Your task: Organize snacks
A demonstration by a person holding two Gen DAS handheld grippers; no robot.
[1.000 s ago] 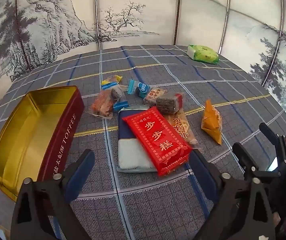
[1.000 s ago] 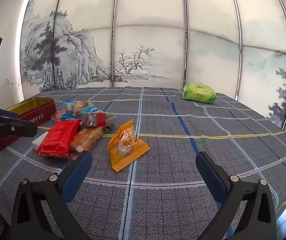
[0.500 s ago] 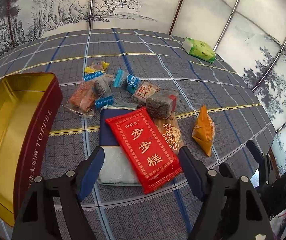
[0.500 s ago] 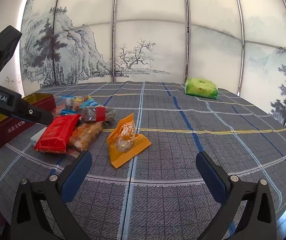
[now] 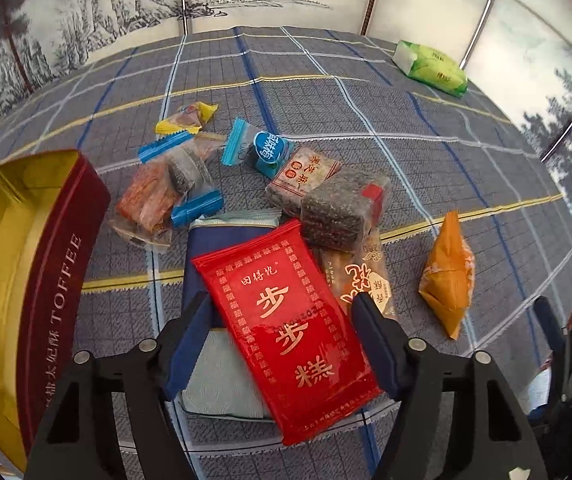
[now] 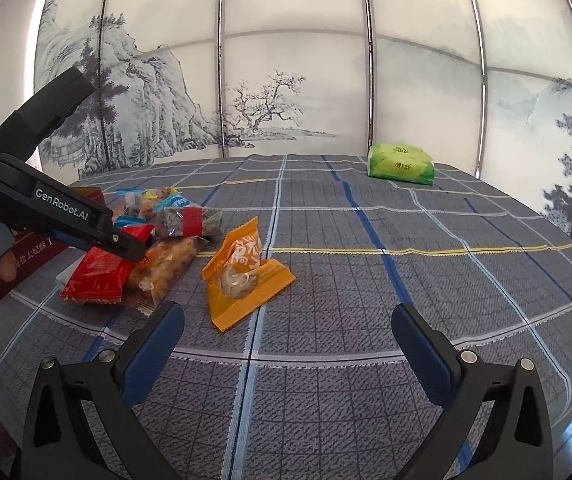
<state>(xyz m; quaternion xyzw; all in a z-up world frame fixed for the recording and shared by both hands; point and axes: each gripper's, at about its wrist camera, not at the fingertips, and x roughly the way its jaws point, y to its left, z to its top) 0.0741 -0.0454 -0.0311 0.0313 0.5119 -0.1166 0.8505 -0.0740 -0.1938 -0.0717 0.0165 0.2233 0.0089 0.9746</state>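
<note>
A red snack packet (image 5: 286, 320) with gold characters lies on a blue-and-white packet (image 5: 221, 384). My left gripper (image 5: 281, 308) points steeply down over it. Its jaws are closing, the red packet sits between the blue pads, and I see no firm press on it. In the right wrist view the left gripper (image 6: 121, 246) hovers over the same red packet (image 6: 101, 268). An open red toffee tin (image 5: 45, 280) with a gold inside stands at the left. My right gripper (image 6: 288, 316) is open and holds nothing, just short of an orange packet (image 6: 241, 268).
Beyond the red packet lie a dark seeded block (image 5: 342, 212), a brown pastry packet (image 5: 366, 276), an orange packet (image 5: 448, 276) and several small wrapped candies (image 5: 181, 120). A green pack (image 5: 432, 66) sits at the far right of the checked cloth (image 6: 366, 280), near the painted screen.
My left gripper has moved forward and down over the red packet, tilting more steeply, and its jaws have narrowed around it. The right gripper has stayed put.
</note>
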